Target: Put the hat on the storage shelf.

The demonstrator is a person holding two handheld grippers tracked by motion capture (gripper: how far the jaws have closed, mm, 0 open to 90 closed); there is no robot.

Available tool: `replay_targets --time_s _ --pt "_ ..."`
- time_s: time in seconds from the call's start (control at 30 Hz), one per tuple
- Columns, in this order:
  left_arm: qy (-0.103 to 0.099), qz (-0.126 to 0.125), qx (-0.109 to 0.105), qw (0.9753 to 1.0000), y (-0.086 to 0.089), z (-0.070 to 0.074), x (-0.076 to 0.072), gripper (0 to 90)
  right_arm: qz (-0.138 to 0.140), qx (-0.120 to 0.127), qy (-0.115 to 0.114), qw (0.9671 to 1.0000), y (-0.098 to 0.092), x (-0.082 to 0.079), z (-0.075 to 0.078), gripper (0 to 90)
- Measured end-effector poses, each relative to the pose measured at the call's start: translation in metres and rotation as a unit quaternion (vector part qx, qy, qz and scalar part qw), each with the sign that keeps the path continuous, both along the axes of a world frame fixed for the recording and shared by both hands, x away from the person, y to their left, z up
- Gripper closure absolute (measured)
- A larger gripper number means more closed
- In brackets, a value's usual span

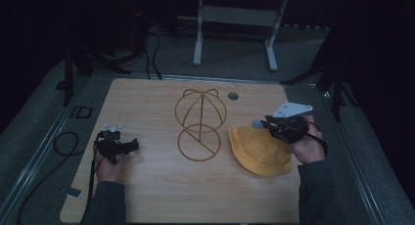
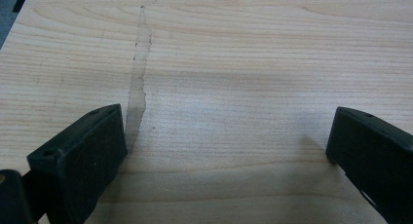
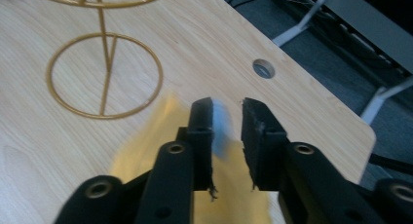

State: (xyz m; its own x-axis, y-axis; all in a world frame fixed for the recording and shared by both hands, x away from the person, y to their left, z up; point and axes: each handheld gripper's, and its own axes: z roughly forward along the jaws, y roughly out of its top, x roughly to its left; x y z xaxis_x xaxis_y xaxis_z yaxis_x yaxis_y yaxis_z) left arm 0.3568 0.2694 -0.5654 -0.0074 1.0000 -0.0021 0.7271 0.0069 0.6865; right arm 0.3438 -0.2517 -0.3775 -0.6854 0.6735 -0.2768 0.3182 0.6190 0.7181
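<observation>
You have one yellow hat (image 1: 262,150) on the surface (image 1: 147,195), and one gold wire stand (image 1: 199,124) beside it, built from two rings. One round hole (image 1: 233,96) sits in the surface near its far edge. You hold two grippers, the left gripper (image 1: 134,145) and the right gripper (image 1: 265,122), each with two black fingers (image 2: 83,156).

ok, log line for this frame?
left gripper: open, empty, over table | right gripper: narrow gap, at yellow hat edge, grip unclear | wire hat stand: bare
</observation>
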Motion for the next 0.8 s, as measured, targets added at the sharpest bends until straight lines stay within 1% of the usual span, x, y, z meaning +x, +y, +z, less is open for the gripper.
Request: replay_targets --time_s 0.03,0.07,0.17,0.27,0.3,0.33,0.43,0.53,0.63,0.7,0.73,0.77,0.8 --pt "0.0 0.0 0.0 1.0 0.0 0.0 0.0 1.1 0.0 0.0 0.0 1.0 0.0 0.0 0.0 73.2" --pt "0.0 0.0 0.0 1.0 0.0 0.0 0.0 1.1 0.005 0.0 0.006 1.0 0.002 0.001 0.0 70.6" --pt "0.001 0.0 0.0 1.0 0.0 0.0 0.0 1.1 0.006 -0.006 0.018 0.9998 0.002 0.002 -0.002 68.0" --pt "0.0 0.0 0.0 1.0 0.0 0.0 0.0 1.1 0.008 -0.014 0.035 0.9993 0.0 0.003 -0.004 66.7" --pt "0.001 0.0 0.0 1.0 0.0 0.0 0.0 1.1 0.008 -0.014 0.035 0.9993 0.0 0.003 -0.004 66.7" --pt "0.001 0.0 0.0 1.0 0.0 0.0 0.0 1.1 0.009 -0.019 0.047 0.9987 0.0 0.004 -0.006 65.7" --pt "0.0 0.0 0.0 1.0 0.0 0.0 0.0 1.1 0.006 -0.027 0.062 0.9977 -0.002 0.006 -0.008 62.9" --pt "0.0 0.0 0.0 1.0 0.0 0.0 0.0 1.1 0.002 -0.032 0.067 0.9972 -0.003 0.008 -0.01 61.2" --pt "0.0 0.0 0.0 1.0 0.0 0.0 0.0 1.1 0.001 -0.051 0.081 0.9954 -0.005 0.011 -0.013 59.7" --pt "0.0 0.0 0.0 1.0 0.0 0.0 0.0 1.1 -0.001 -0.054 0.084 0.995 -0.005 0.012 -0.014 59.4" --pt "0.0 0.0 0.0 1.0 0.0 0.0 0.0 1.1 0.0 -0.062 0.097 0.9933 -0.005 0.015 -0.016 58.9" --pt "0.0 0.0 0.0 1.0 0.0 0.0 0.0 1.1 0.0 -0.065 0.105 0.9923 -0.006 0.017 -0.017 58.6" --pt "0.0 0.0 0.0 1.0 0.0 0.0 0.0 1.1 0.0 -0.069 0.108 0.9918 -0.006 0.018 -0.018 58.5"
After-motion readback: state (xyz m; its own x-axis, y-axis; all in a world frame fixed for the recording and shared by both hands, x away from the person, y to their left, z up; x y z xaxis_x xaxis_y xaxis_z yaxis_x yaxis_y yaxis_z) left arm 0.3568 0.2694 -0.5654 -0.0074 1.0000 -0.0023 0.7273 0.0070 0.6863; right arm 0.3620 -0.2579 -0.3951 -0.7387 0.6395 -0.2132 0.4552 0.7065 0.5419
